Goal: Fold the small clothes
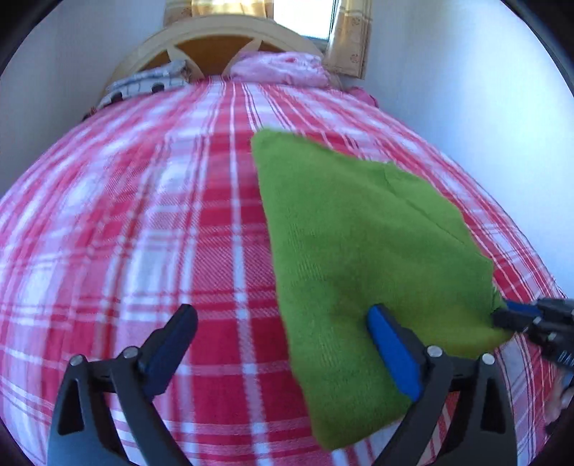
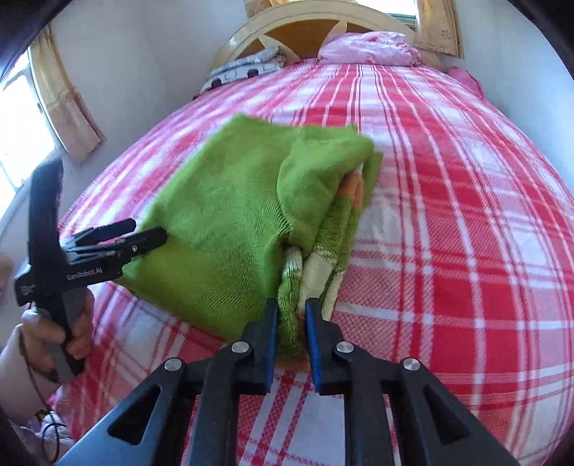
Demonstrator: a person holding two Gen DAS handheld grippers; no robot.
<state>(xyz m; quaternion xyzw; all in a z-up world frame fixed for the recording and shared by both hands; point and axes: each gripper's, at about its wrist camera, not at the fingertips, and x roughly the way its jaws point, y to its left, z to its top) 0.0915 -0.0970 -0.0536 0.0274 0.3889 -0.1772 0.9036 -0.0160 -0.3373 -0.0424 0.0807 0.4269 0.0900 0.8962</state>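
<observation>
- The green sweater lies partly folded on the red-and-white checked bedspread, with its striped underside showing along the right edge.
- The right gripper has its fingers narrowed onto the sweater's near striped hem, pinching the fabric.
- The left gripper stands wide, one finger over the sweater's near edge, gripping nothing.
- A pink pillow rests against the headboard.
</observation>
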